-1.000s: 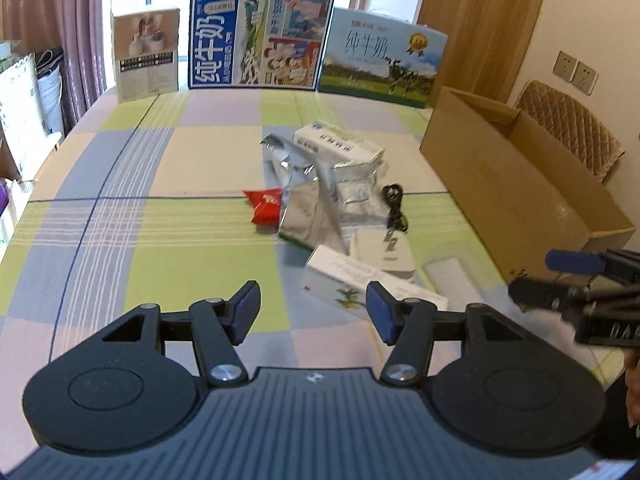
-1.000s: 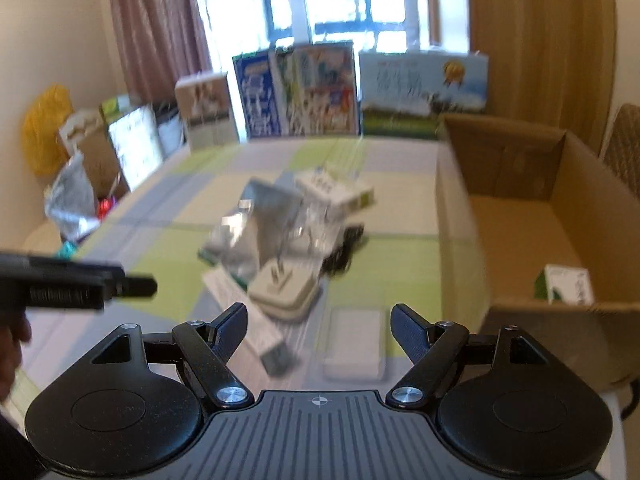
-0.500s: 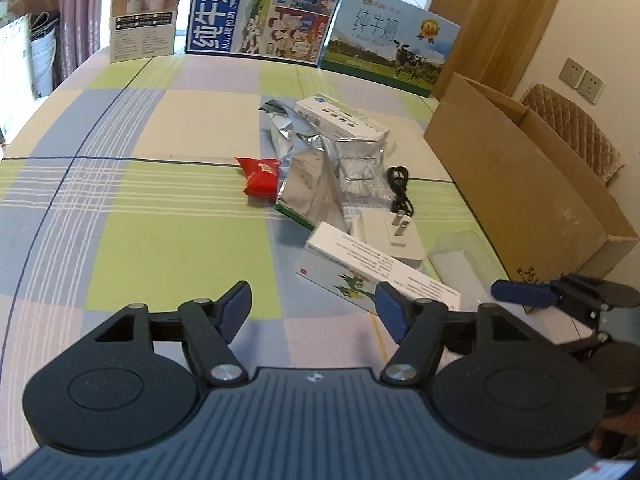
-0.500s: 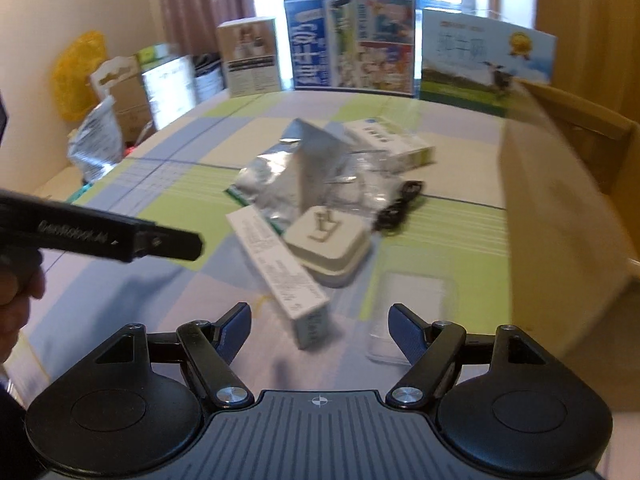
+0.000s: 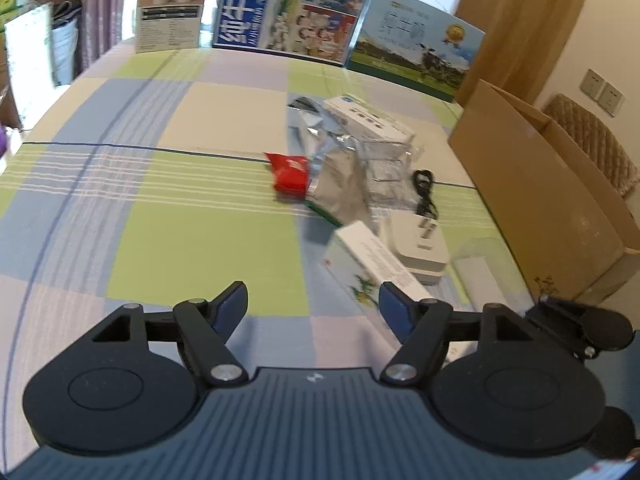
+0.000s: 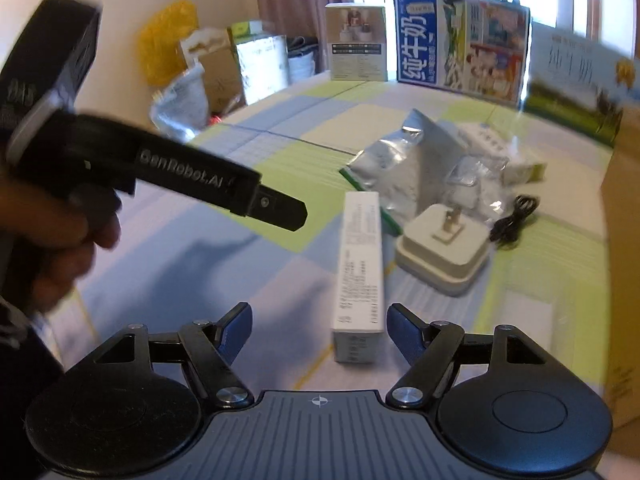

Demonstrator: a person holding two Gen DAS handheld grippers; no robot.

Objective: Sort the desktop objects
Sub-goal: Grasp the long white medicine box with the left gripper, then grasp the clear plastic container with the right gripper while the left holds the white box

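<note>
A pile of objects lies on the checked tablecloth: a long white box [image 5: 376,268] [image 6: 360,264], a white plug adapter [image 5: 420,246] [image 6: 444,252], a black cable [image 5: 425,192] [image 6: 514,220], silver foil bags [image 5: 340,184] [image 6: 416,160], a red packet [image 5: 291,174], a second white box [image 5: 368,118] and a clear plastic case [image 5: 484,268]. My left gripper [image 5: 313,306] is open, just short of the long box. My right gripper [image 6: 319,322] is open, with the near end of the long box between its fingertips, untouched. The left gripper's body [image 6: 180,168] shows in the right wrist view.
An open cardboard box [image 5: 552,200] stands at the right side of the table. Printed milk cartons [image 5: 296,12] and a small display box [image 5: 172,4] stand along the far edge. Bags and boxes [image 6: 224,68] sit beyond the table's left side. A hand [image 6: 48,240] holds the left gripper.
Both grippers have moved forward and lower toward the pile. The right gripper swung left, so the long white box now lies between its open fingers. Nothing on the table has moved.
</note>
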